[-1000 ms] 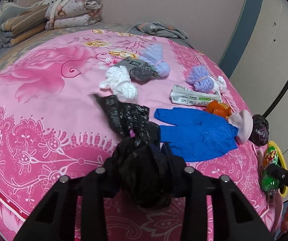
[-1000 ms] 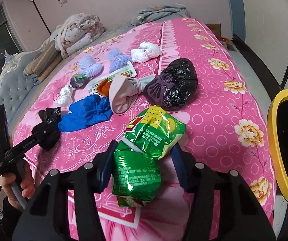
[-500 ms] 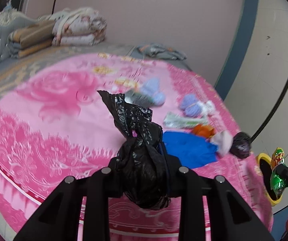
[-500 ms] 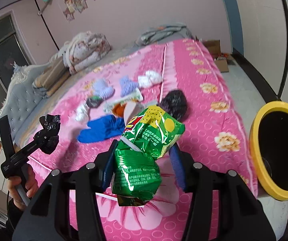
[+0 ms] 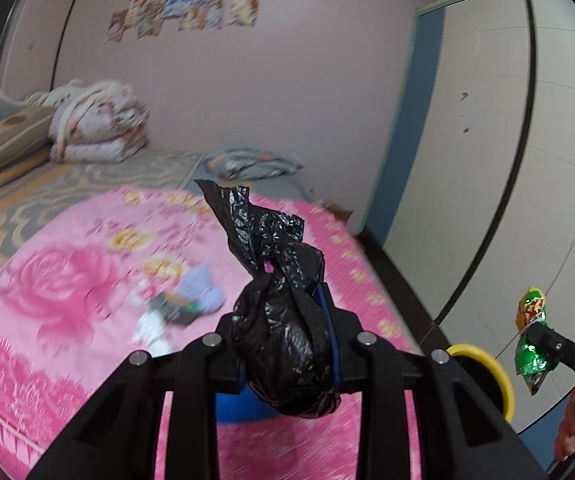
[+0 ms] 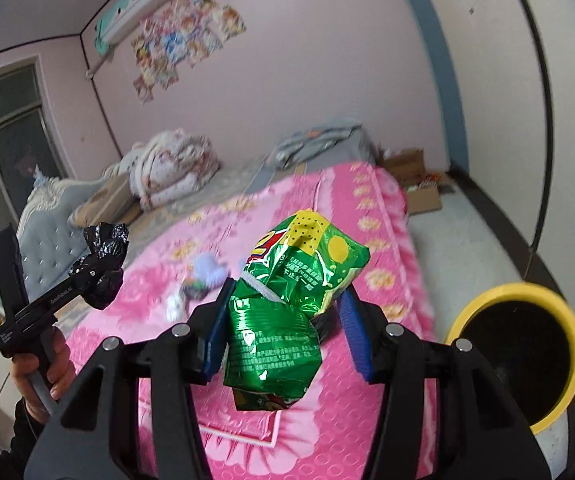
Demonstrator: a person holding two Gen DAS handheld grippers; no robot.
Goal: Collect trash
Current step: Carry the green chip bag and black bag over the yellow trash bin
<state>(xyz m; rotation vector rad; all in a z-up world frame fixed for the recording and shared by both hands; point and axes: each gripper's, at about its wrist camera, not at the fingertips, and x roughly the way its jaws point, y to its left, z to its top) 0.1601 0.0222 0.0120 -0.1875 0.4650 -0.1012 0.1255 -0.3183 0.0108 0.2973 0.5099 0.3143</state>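
The left gripper (image 5: 287, 354) has its fingers clamped narrowly on a knotted black plastic bag (image 5: 283, 320), low centre of the left wrist frame; it looks soft, light and crushable, best held at its bulging body as now; the right gripper (image 6: 285, 326) holds a crinkly green snack packet (image 6: 287, 312) at half width, pinched about its middle; foil looks slippery, so it could slide. The yellow-rimmed bin (image 6: 527, 350) stands lower right, just beside the bed's edge (image 6: 407, 264), with open floor around it.
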